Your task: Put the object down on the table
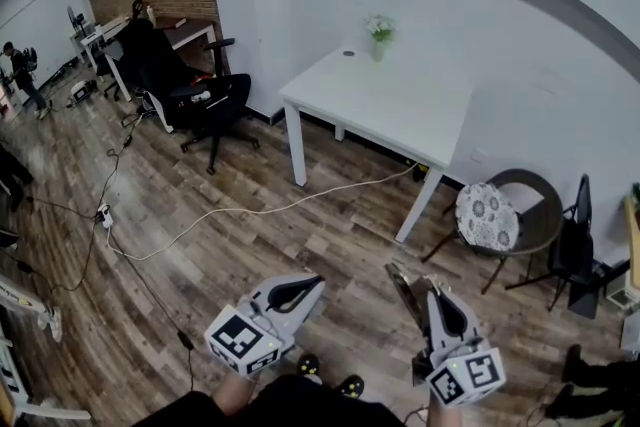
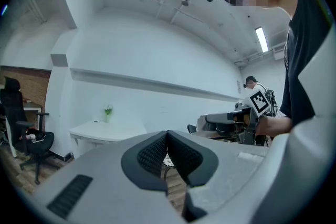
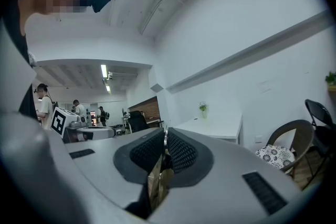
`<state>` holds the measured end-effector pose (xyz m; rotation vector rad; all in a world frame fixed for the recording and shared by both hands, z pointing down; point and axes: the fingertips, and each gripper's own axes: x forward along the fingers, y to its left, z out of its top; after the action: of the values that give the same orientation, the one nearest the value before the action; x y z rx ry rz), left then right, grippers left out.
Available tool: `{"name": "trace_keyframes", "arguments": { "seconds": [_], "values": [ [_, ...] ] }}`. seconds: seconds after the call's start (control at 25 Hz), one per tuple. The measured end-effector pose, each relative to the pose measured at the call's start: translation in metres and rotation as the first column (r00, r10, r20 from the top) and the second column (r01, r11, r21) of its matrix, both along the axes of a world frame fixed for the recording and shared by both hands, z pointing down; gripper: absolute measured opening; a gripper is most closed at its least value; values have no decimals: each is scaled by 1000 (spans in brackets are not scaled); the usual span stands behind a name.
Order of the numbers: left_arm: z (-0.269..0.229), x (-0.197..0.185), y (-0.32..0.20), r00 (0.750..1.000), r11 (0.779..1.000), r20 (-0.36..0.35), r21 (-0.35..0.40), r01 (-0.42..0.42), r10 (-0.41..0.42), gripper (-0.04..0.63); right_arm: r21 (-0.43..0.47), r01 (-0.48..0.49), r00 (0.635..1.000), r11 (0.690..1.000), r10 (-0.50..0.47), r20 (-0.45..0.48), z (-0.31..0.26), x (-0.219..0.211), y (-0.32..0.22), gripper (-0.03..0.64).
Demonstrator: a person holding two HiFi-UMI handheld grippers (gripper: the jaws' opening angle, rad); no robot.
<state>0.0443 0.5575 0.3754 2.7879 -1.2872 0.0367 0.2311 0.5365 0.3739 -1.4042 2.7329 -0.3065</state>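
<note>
A thin, flat, shiny brown-and-silver packet (image 1: 403, 287) sticks out of my right gripper (image 1: 424, 301), whose jaws are shut on it. In the right gripper view the packet (image 3: 156, 180) is pinched edge-on between the black pads (image 3: 181, 153). My left gripper (image 1: 316, 284) is held beside it, shut with nothing between its fingers; its pads (image 2: 152, 155) meet. Both grippers hover above the wooden floor, well short of the white table (image 1: 390, 105) ahead. A small vase of flowers (image 1: 379, 33) stands at the table's far edge.
Black office chairs (image 1: 205, 100) stand to the table's left. A round chair with a floral cushion (image 1: 488, 215) and a black folding chair (image 1: 578, 245) stand to its right. A white cable (image 1: 250, 212) and black cables cross the floor. A person (image 1: 20, 75) stands far left.
</note>
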Motion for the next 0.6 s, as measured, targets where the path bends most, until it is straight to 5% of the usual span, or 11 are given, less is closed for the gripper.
{"name": "trace_keyframes", "arguments": {
  "seconds": [0.6],
  "values": [
    [16, -51, -24, 998, 998, -40, -52, 46, -48, 0, -23, -22, 999, 999, 22, -30, 4, -29, -29, 26]
  ]
}}
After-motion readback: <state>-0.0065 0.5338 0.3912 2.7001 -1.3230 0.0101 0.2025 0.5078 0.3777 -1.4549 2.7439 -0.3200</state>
